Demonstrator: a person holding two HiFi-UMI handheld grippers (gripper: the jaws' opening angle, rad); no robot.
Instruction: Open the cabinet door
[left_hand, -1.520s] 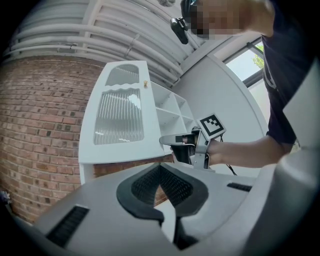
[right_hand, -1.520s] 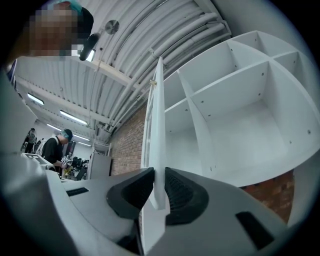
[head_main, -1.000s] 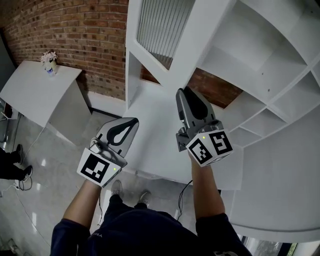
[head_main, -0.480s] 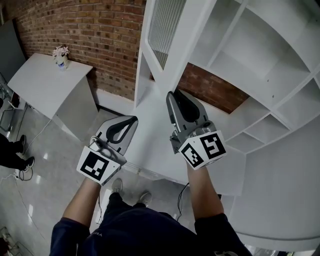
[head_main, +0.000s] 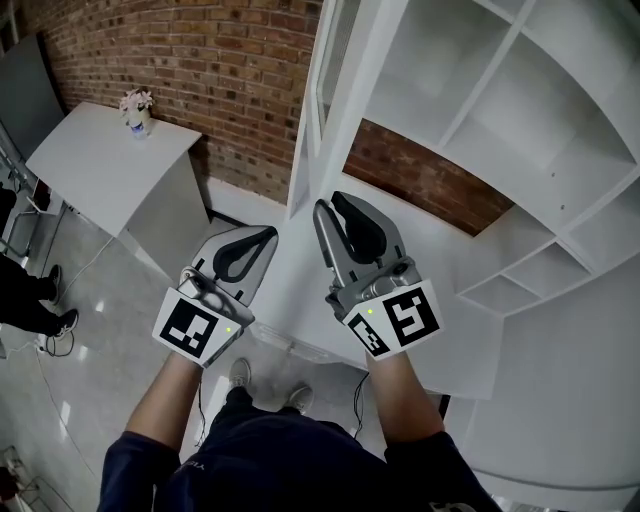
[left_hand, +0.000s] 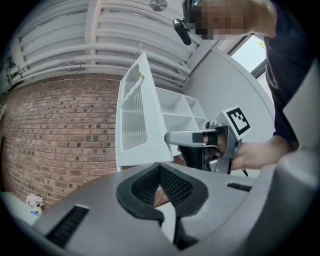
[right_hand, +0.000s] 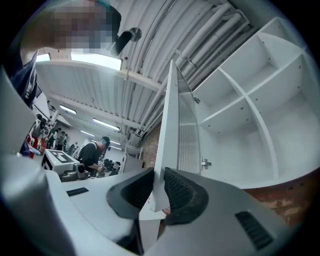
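Right gripper view puts the lower corner of the white cabinet door (right_hand: 169, 125) straight between the jaws of the right gripper (right_hand: 158, 176). The two ribbed black pads sit against either face of the door's outer edge. It is a narrow grip, and the jaws are easing open at this moment with the door between them. Beyond the pads the door's ribbed glass panel (right_hand: 189, 135) rises nearly edge-on, with a small metal fitting (right_hand: 204, 162) just beside it. The bare white shelves (right_hand: 250, 115) of the cabinet lie open to the right.

The left gripper (head_main: 266, 234) hangs just beside the right one, short of the door and touching nothing. Its jaws are closed tip to tip and empty. Behind the door runs a brick wall (head_main: 220, 80), with a white side table (head_main: 90, 170) and a small pot of flowers (head_main: 137, 104) well to the left.

Compared with a second ago, the door has swung further out from the cabinet. The glass that then faced the head camera is now seen almost on edge. The right gripper has travelled leftward with the door, closer to the left gripper.
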